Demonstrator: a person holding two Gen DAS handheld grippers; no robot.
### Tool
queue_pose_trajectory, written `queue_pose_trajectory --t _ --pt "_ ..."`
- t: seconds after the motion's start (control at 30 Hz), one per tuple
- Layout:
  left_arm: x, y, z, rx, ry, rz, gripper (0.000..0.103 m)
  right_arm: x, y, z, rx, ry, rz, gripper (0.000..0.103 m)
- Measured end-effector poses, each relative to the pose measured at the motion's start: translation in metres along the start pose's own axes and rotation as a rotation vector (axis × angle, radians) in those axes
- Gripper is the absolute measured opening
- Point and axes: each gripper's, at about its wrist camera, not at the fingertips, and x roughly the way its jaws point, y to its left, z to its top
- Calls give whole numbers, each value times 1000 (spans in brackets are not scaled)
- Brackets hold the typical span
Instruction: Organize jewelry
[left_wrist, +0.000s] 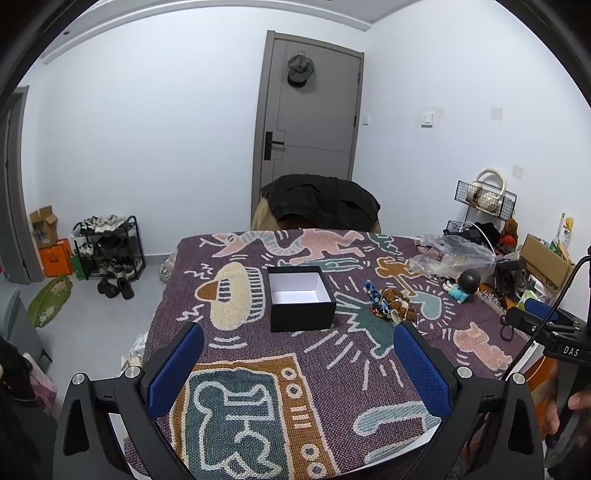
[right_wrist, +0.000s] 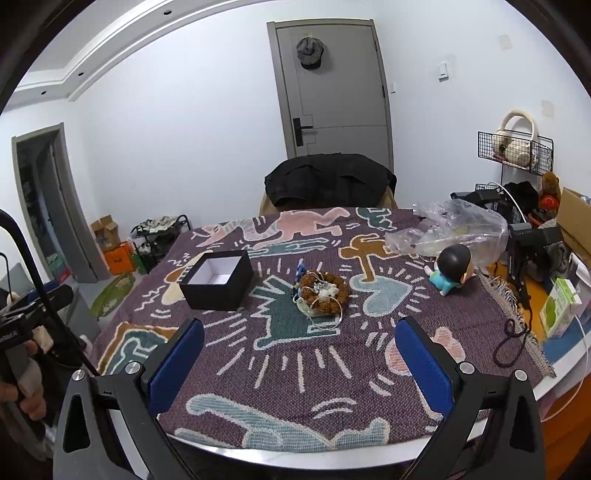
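An open black box (left_wrist: 301, 298) with a white inside stands empty on the patterned cloth; it also shows in the right wrist view (right_wrist: 218, 279). A pile of jewelry (right_wrist: 320, 294) lies to its right: a brown beaded bracelet, silver rings and bangle, a blue piece. The pile also shows in the left wrist view (left_wrist: 390, 303). My left gripper (left_wrist: 299, 362) is open and empty, hovering near the table's front, short of the box. My right gripper (right_wrist: 300, 360) is open and empty, in front of the pile.
A doll with a black head (right_wrist: 448, 268) and a clear plastic bag (right_wrist: 448, 229) lie at the back right. A black cord (right_wrist: 511, 341) hangs at the cloth's right edge. A chair with a black jacket (right_wrist: 328, 181) stands behind the table. Clutter fills the right side.
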Motion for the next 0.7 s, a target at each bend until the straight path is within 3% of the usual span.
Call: queue_pose_trajectory --t 0.5,0.7 --pt "9 -7 -3 -7 21 -55 102 4 -5 -1 9 16 -7 103" --pt "19 -16 -4 4 32 -94 101 19 -18 -1 48 63 23 103"
